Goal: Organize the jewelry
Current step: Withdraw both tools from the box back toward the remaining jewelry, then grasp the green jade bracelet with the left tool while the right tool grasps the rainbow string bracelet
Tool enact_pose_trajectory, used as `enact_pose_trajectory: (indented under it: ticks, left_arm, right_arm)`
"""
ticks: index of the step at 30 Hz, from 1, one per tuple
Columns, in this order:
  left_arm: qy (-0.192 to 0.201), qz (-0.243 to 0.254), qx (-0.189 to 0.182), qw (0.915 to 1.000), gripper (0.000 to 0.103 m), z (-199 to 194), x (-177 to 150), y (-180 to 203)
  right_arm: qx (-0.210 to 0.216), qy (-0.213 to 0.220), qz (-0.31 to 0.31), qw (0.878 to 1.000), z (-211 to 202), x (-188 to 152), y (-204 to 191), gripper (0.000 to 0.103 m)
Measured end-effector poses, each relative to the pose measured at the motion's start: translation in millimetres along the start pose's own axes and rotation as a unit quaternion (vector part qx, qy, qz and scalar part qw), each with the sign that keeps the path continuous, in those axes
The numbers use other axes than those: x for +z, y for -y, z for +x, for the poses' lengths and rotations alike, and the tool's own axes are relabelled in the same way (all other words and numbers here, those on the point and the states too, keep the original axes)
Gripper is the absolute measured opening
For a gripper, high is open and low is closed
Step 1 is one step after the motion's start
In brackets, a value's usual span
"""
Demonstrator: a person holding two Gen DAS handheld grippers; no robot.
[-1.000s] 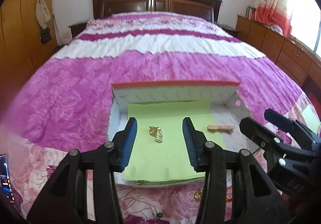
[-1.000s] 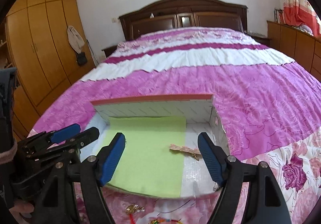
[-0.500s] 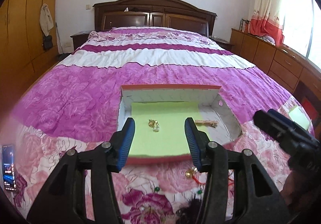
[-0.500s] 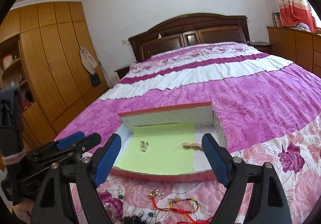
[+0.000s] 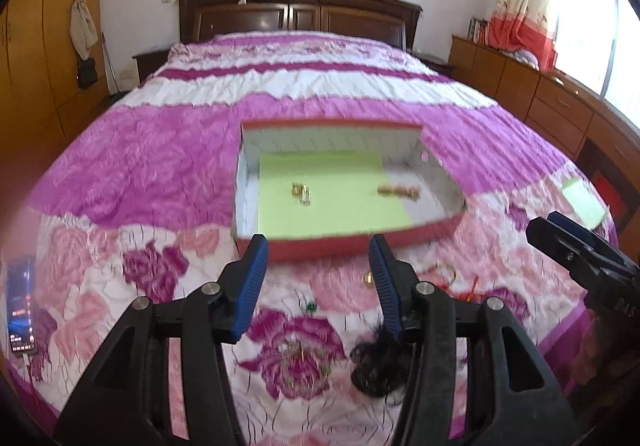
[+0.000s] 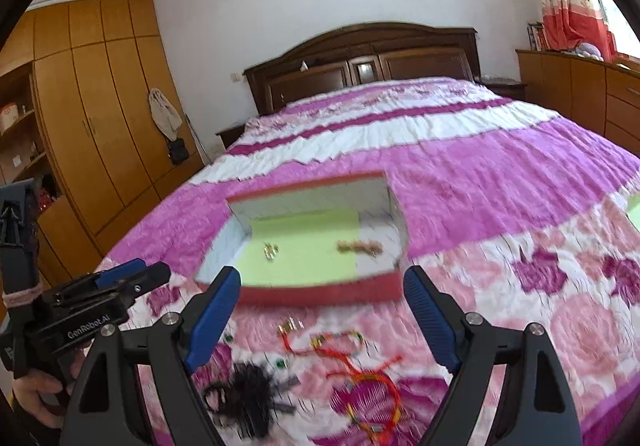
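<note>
Both grippers, left gripper and right gripper, are spread wide and empty. The thin red braided cord bracelet lies on the quilt just below the right fingers. Looks light and floppy, so I'd pinch one strand, since the loop will probably sag.

bed: pink-and-white floral quilt | red-sided box mid-bed | loose on quilt near its front: red cord bracelet, black hair tie, small gold piece (blurred) | phone at left edge
</note>
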State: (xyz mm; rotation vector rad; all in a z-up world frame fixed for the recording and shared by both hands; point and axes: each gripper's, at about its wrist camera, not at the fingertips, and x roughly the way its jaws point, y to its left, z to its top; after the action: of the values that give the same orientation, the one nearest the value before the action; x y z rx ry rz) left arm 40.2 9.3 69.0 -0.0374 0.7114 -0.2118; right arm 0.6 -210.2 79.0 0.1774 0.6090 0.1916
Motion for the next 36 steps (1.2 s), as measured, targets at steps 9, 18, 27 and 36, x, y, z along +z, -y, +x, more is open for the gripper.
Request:
enact_pose_trajectory:
  ticks: [9, 18, 27, 36]
  left_arm:
    - [-0.064, -0.003, 0.000, 0.9979, 0.044, 17.0, -29.1, -8.1]
    - [-0.115, -0.018, 0.020, 0.9930, 0.044, 39.2, -51.8, -19.9]
    - [-0.153, -0.030, 0.020, 0.9876, 0.043, 59.8, -74.9, -28.3]
    - [-0.170, -0.030, 0.024, 0.9848, 0.040, 67.2, -89.0, -31.9]
  right_arm:
    - [-0.030, -0.082, 0.005, 0.996, 17.6, -37.2, 18.8, 0.085]
    - [-0.045, -0.152, 0.012, 0.987, 39.3, -64.7, 33.9, 0.083]
    - [-0.057, -0.185, 0.007, 0.981, 56.6, -79.5, 40.5, 0.074]
    - [-0.070, -0.205, 0.002, 0.976, 67.0, -87.0, 42.2, 0.070]
